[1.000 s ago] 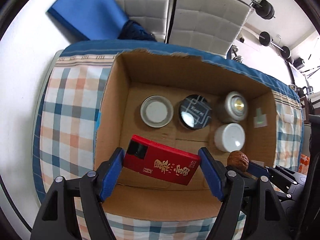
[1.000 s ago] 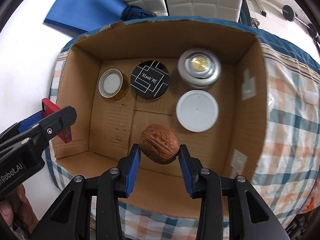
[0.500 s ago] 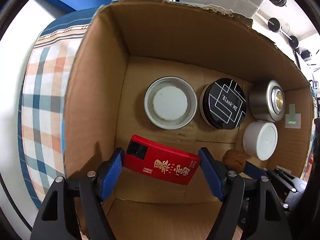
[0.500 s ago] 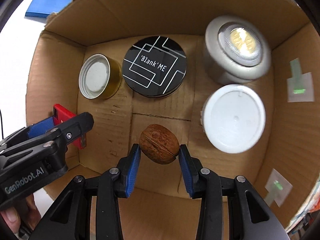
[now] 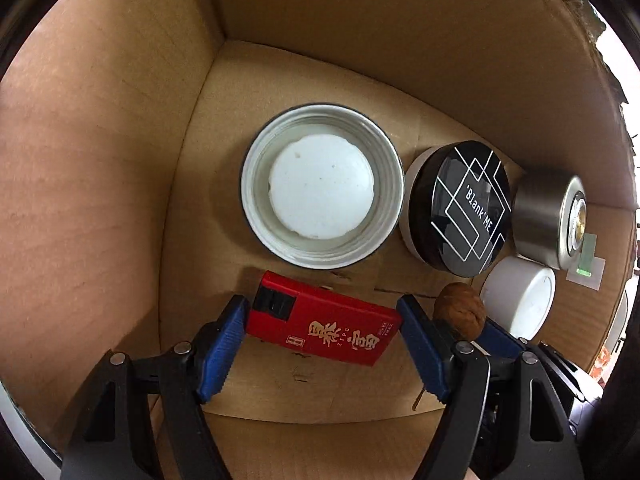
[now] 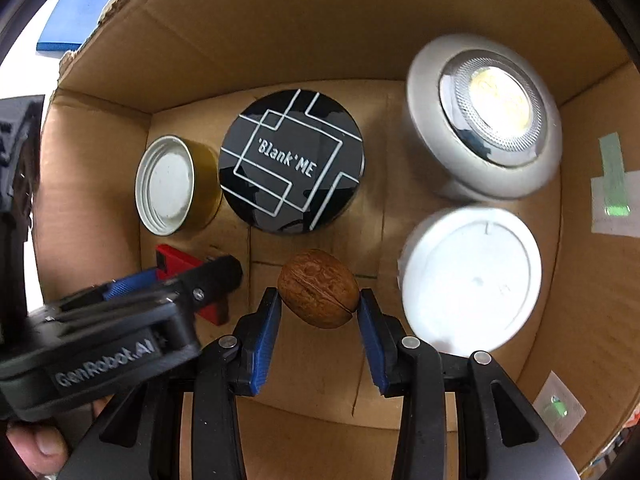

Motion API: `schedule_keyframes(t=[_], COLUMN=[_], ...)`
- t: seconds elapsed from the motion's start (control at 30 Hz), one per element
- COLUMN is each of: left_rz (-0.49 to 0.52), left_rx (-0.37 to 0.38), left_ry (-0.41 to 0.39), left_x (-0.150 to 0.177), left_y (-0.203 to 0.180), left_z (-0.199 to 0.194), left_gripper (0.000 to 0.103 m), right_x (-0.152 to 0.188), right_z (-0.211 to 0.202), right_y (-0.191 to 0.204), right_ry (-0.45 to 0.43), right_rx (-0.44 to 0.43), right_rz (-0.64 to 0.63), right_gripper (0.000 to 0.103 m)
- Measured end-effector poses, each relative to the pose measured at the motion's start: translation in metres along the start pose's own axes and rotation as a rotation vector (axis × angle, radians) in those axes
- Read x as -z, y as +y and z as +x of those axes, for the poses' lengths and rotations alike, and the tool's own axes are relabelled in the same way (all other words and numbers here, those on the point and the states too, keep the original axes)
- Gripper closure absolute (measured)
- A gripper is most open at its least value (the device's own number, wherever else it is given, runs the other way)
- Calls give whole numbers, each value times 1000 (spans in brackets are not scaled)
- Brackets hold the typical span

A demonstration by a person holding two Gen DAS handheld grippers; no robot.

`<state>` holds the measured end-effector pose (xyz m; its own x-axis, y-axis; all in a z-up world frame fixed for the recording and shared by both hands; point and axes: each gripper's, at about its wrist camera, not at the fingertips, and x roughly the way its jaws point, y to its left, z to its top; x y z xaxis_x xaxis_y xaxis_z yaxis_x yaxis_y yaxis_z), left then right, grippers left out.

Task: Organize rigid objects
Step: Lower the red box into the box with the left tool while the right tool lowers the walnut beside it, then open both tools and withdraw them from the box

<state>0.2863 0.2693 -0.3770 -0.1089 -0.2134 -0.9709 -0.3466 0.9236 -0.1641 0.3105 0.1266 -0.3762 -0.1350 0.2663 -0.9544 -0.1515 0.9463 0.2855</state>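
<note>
Lowering: both grippers sank from above the cardboard box (image 5: 100, 184) to inside; placement seemed imminent.
Left gripper (image 5: 322, 326): clenched red case (image 5: 324, 330), lower centre.
Right gripper (image 6: 318, 300): clenched walnut (image 6: 318, 288), centre.

Inside the cardboard box (image 6: 280, 32): tin (image 6: 168, 186) far left, round case (image 6: 290, 162) beside it, puck light (image 6: 484, 120) right, white lid (image 6: 472, 276) in front; walnut (image 6: 318, 288) between case and lid.
</note>
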Motion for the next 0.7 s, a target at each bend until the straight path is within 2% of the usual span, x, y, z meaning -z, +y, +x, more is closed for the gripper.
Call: schedule_keyframes(t=[0.1, 0.2, 0.3, 0.33, 0.47, 0.57, 0.7], left_rz=[-10, -12, 1, 6, 44, 68, 99], left_rx=[13, 25, 24, 19, -26, -58, -103], left_ry=[-2, -5, -17, -20, -52, -88, -157], left_x=[-9, -12, -12, -11, -3, 6, 21], left_y=[2, 4, 4, -2, -19, -26, -34], left_z=[-3, -9, -19, -21, -37, -54, -78], left_gripper=[20, 19, 14, 12, 8, 0, 0], right_x=[-8, -12, -8, -5, 3, 10, 20], right_z=[-1, 3, 0, -4, -19, -35, -59], right_y=[5, 8, 10, 10, 9, 11, 6], right_ry=[7, 23, 26, 25, 10, -11, -44], right_rx=[-2, 2, -6, -7, 1, 35, 107], right_rz=[8, 17, 14, 12, 3, -14, -6], right_gripper=[61, 58, 49, 43, 27, 22, 17])
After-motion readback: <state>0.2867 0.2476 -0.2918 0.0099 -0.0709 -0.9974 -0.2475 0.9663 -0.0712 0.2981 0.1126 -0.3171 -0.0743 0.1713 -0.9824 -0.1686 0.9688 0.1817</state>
